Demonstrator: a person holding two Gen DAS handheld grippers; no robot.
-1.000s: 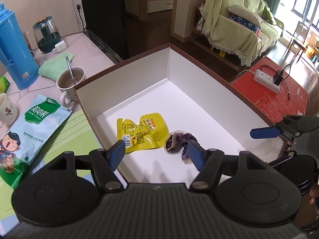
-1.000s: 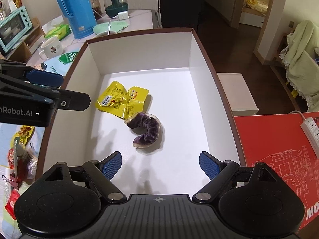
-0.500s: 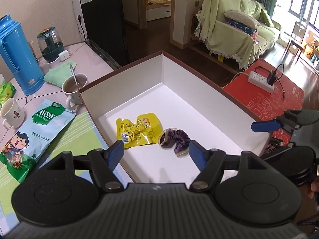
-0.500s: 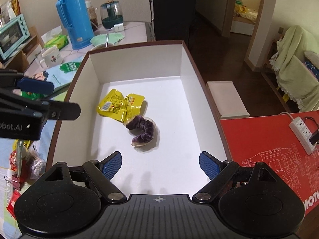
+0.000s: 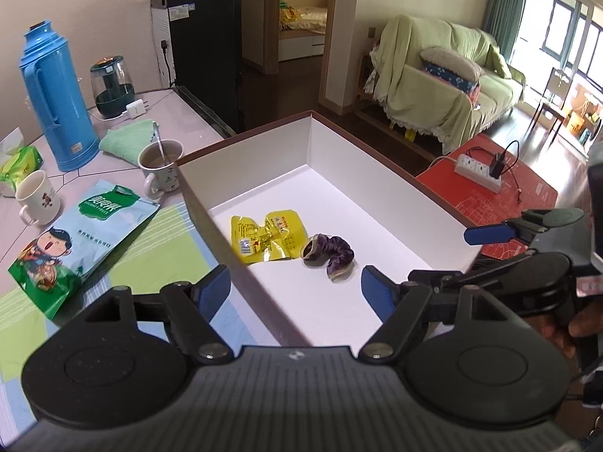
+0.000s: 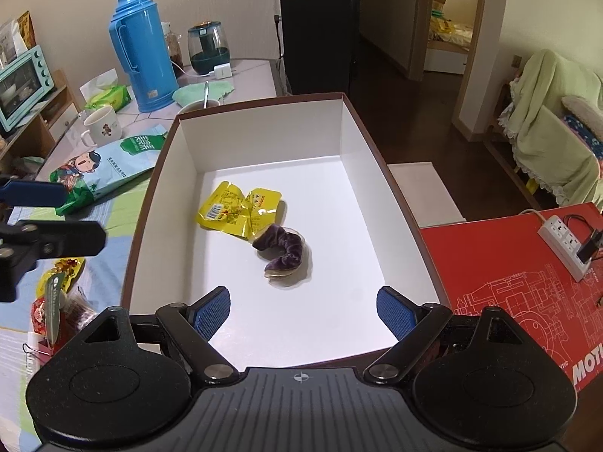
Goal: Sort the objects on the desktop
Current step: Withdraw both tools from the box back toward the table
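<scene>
The table (image 5: 113, 263) carries loose snacks. Both the left gripper (image 5: 296, 293) and right gripper (image 6: 303, 314) are released, empty, above the box (image 6: 264, 143); the left's jaws have just been widening. Centre the next item between the jaws before clamping.

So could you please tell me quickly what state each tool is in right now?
Left tool: open, has just been opening wider, nothing between its fingers.
Right tool: open, holding nothing.
</scene>
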